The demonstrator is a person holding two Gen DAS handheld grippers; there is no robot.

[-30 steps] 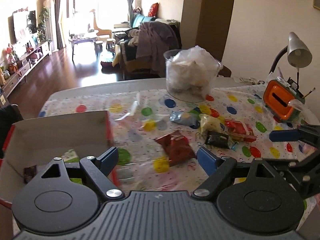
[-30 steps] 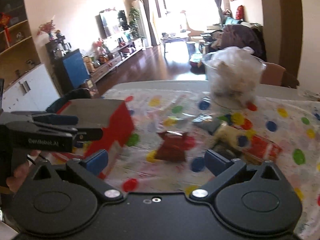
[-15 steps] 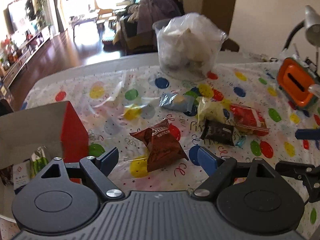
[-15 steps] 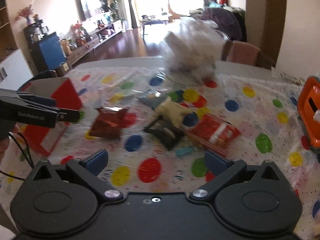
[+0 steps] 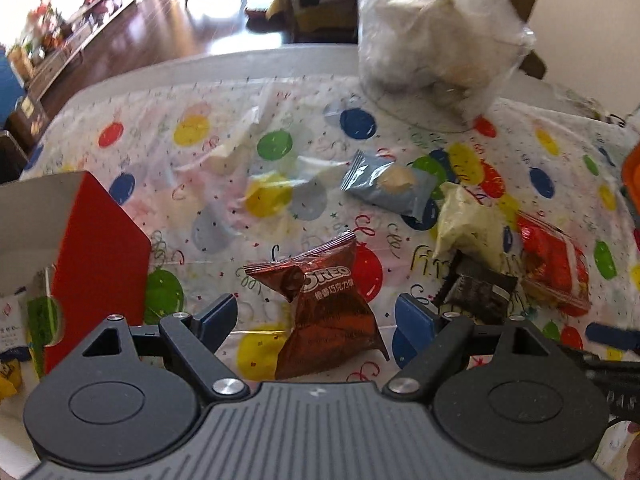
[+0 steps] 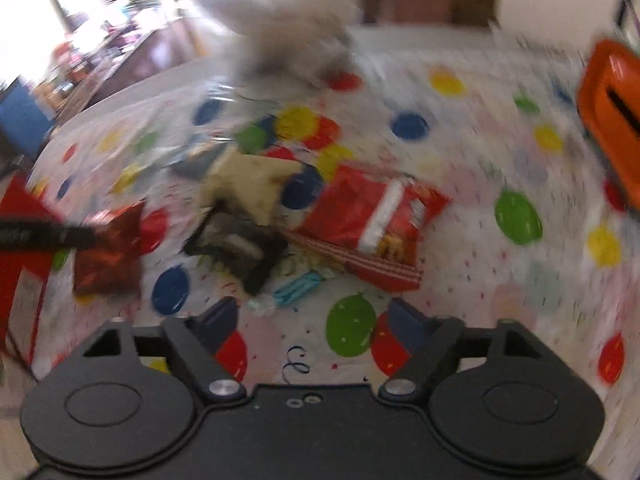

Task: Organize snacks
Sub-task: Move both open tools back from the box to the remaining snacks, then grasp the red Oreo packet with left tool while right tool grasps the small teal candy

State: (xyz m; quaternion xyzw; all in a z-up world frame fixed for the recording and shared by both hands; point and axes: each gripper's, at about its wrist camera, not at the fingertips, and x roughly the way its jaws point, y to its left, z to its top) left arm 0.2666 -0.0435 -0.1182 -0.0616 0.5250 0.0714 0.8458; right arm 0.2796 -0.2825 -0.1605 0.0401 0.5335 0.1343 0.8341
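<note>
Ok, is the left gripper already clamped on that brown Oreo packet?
No, the left gripper is open, its blue pads standing apart on either side of the Oreo packet, which lies on the tablecloth.

Brown Oreo pkt [image 5: 328, 308]; red box [image 5: 100, 264]; polka-dot cloth [image 5: 224, 152].

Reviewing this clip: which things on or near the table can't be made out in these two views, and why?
- Box contents, left wrist view: mostly cut off by the frame edge and hidden by its red wall.
- Black packet, left wrist view: partly covered by the left gripper; label unreadable.
- Plastic bag, right wrist view: smeared by motion blur.
- Orange holder, right wrist view: cut off at the edge.
</note>
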